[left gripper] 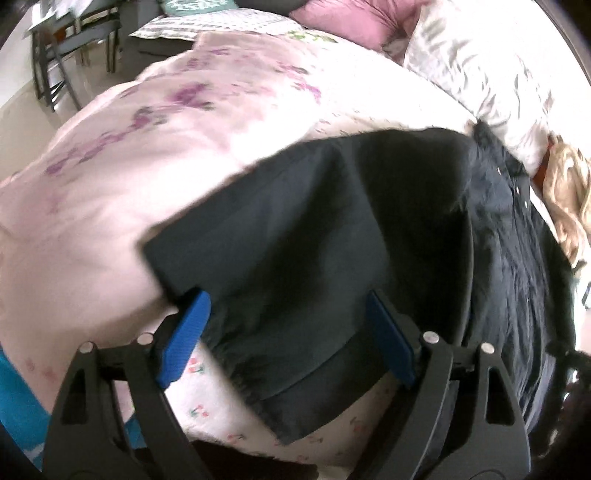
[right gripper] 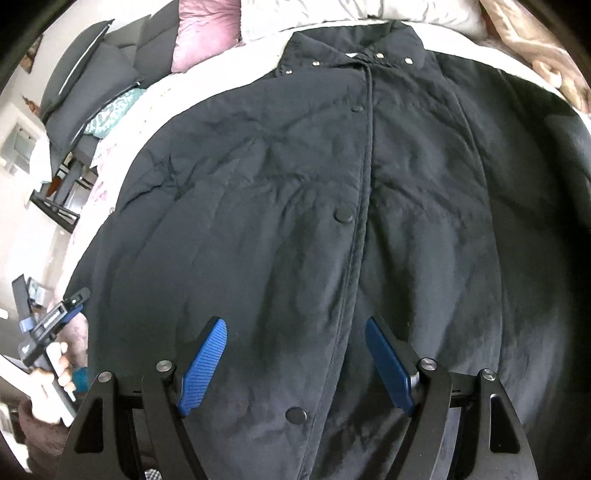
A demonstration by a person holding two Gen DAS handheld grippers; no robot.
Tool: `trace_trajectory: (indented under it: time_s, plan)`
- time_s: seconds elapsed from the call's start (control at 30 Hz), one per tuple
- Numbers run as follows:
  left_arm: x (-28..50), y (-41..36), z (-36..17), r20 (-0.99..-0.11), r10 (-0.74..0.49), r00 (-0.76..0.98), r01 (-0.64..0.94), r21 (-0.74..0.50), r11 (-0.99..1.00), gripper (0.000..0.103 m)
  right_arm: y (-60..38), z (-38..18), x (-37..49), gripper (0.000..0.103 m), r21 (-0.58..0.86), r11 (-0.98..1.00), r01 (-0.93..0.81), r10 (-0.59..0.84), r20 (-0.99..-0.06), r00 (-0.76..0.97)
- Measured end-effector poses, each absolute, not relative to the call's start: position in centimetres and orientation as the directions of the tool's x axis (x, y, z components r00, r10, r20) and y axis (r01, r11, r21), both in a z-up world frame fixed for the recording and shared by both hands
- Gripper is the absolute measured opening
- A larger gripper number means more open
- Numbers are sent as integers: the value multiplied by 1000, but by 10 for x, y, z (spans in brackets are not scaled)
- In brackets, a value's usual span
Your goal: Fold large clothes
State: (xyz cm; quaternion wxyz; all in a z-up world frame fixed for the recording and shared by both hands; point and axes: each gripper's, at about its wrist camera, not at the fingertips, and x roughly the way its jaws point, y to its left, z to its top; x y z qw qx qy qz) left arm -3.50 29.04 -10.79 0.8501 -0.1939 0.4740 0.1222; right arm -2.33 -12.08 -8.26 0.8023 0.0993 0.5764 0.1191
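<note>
A large black padded jacket [right gripper: 295, 206] lies front-up on the bed, collar at the far end, snaps down its middle. In the left wrist view its sleeve [left gripper: 295, 229] spreads out to the left over the pink bedspread, cuff near me. My left gripper [left gripper: 288, 328] is open, its blue pads on either side of the sleeve's cuff end, just above it. It also shows in the right wrist view [right gripper: 70, 314] at the jacket's left edge. My right gripper [right gripper: 295, 354] is open and empty above the jacket's lower front, near the hem.
The bed has a pink floral bedspread [left gripper: 155, 140]. Pillows [left gripper: 480, 62] and a pink cushion [right gripper: 207, 33] lie at the head. A tan cloth [left gripper: 569, 195] lies by the jacket's far side. Dark chairs [left gripper: 62, 55] stand on the floor beyond the bed.
</note>
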Motion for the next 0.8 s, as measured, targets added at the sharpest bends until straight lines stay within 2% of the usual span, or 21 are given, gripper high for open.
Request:
trace_trajectory:
  time_s: [0.13,0.2,0.27,0.33,0.43,0.5,0.53,0.63,0.7,0.73,0.77,0.8]
  plan:
    - [-22,305,-120,-861,-52,507,-415,-296,860,86,-126,-83,-22,79,282,957,-72,290,-908,302]
    - [-19,299,-122,-875,-32,483,-437,-272,857,86,-126,-83,-22,79,289,955,-68,296,-908,297]
    - [-23,293,-121,-886,30,462,-480,-222,849,77,-125,-84,-23,79,299,952,-65,305,-907,292]
    - [-28,288,-122,-892,61,447,-513,-201,834,77,-124,-85,-23,79,305,950,-65,310,-905,290]
    - [-25,277,-133,-910,120,397,-541,-127,831,78,-121,-86,-25,79,299,952,-71,307,-907,288]
    - [-19,272,-137,-916,141,376,-551,-98,829,84,-120,-88,-25,79,297,952,-68,304,-910,283]
    - [-14,272,-140,-918,135,374,-556,-105,824,89,-119,-88,-26,79,298,952,-65,305,-910,282]
    - [-3,274,-143,-905,102,412,-571,-169,804,87,-116,-88,-26,79,307,949,-66,313,-907,281]
    - [0,272,-139,-887,86,454,-559,-209,802,65,-113,-85,-27,79,309,948,-70,316,-904,286]
    - [1,270,-136,-877,74,475,-542,-225,810,32,-113,-84,-27,79,311,947,-74,319,-902,290]
    - [4,266,-133,-873,65,483,-522,-228,822,12,-112,-83,-27,79,313,946,-78,322,-900,293]
    - [6,263,-130,-880,75,469,-514,-203,834,10,-111,-82,-28,79,315,946,-80,324,-899,295]
